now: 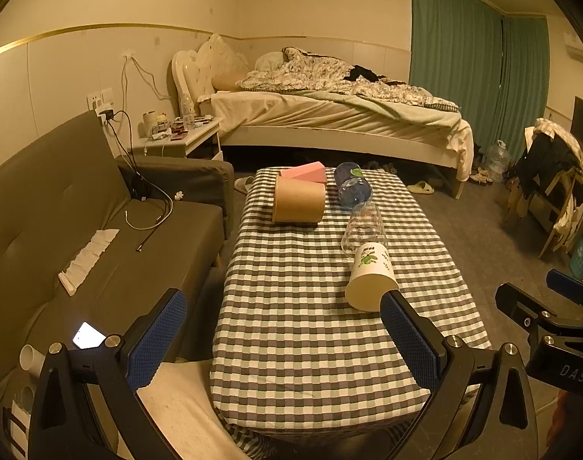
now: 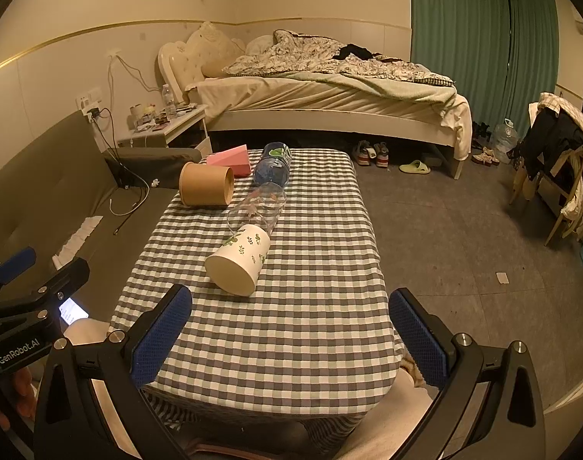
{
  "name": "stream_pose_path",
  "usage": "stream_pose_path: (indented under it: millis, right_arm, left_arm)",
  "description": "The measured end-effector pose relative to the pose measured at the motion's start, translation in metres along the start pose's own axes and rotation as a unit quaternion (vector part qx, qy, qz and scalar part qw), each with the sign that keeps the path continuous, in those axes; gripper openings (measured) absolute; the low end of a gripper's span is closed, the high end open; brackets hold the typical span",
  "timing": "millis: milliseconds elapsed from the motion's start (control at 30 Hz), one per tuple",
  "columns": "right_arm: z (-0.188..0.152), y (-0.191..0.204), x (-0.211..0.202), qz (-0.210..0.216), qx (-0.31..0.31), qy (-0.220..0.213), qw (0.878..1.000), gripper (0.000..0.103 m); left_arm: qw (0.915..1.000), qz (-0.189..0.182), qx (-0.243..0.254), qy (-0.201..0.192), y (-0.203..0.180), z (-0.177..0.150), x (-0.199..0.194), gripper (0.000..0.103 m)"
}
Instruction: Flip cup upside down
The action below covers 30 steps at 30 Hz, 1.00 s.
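White paper cup with green leaf print (image 2: 238, 260) lies on its side on the checked-cloth desk (image 2: 310, 306), open mouth toward the cameras, its base touching a clear glass tumbler (image 2: 257, 207) also lying down. Farther back lie a brown cardboard tub (image 2: 205, 189) and a blue plastic bottle (image 2: 273, 166). Left hand-held gripper (image 1: 284, 349) and right hand-held gripper (image 2: 291, 345) both hover with fingers spread wide, holding nothing.

The near half of the checked table (image 2: 291, 326) lies open. Farther, the white cup (image 2: 239, 258), clear glass (image 2: 259, 205) and blue bottle (image 2: 272, 168) lie in a row; the brown tub (image 2: 205, 189) blocks the far left.
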State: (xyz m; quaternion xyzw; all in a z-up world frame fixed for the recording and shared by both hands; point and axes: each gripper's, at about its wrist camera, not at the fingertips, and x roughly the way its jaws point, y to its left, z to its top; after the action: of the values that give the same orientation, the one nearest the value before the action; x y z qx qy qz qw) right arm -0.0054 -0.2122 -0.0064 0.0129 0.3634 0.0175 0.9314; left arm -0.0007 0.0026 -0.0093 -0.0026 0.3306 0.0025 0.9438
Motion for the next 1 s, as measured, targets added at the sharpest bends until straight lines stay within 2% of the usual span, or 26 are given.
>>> stream_pose_path:
  millis: [1000]
  right_arm:
    - [0.0044,0.0047,-0.0014,0.000,-0.005,0.002,1.000,0.103]
  left_arm:
    - [1.0000,0.000,-0.002,0.001,0.0022,0.0006,0.0003,0.103]
